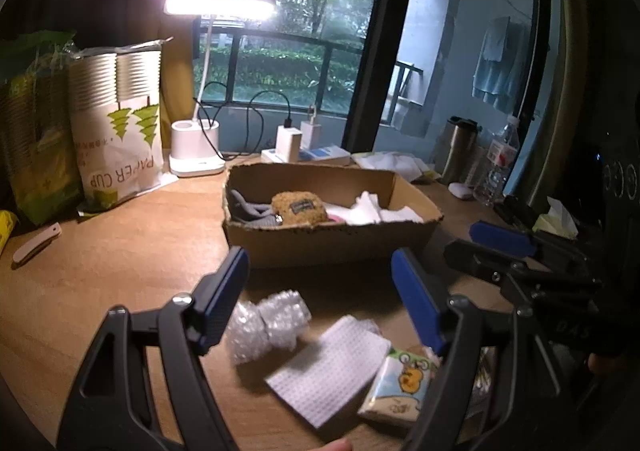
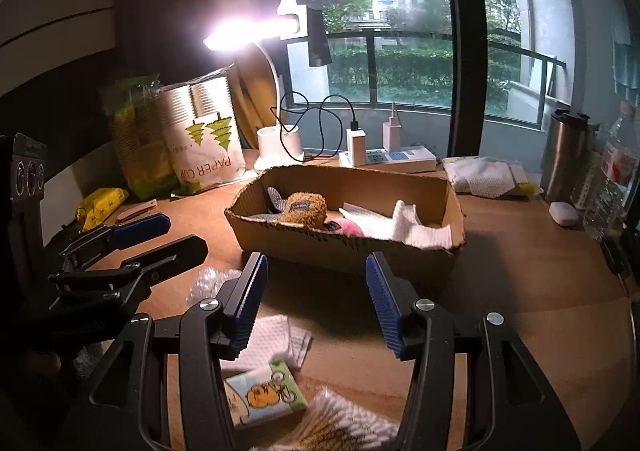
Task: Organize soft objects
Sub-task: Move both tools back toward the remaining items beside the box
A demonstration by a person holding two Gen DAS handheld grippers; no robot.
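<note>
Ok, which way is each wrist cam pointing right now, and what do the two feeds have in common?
Left wrist: sits on the left gripper, open, facing the brown cardboard box and window; the right gripper shows at its right edge.
Right wrist: sits on the right gripper, open, facing the same box; the left gripper shows at its left.
Shared: box, white desk lamp, crumpled bubble wrap, white textured cloth, cartoon tissue pack.

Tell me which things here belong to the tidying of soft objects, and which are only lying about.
For the job:
cardboard box
brown plush toy
white cloths in the box
bubble wrap
white cloth on the desk
tissue pack
cotton swabs

Lying about:
desk lamp
paper cup bag
power strip
steel flask
water bottle
</note>
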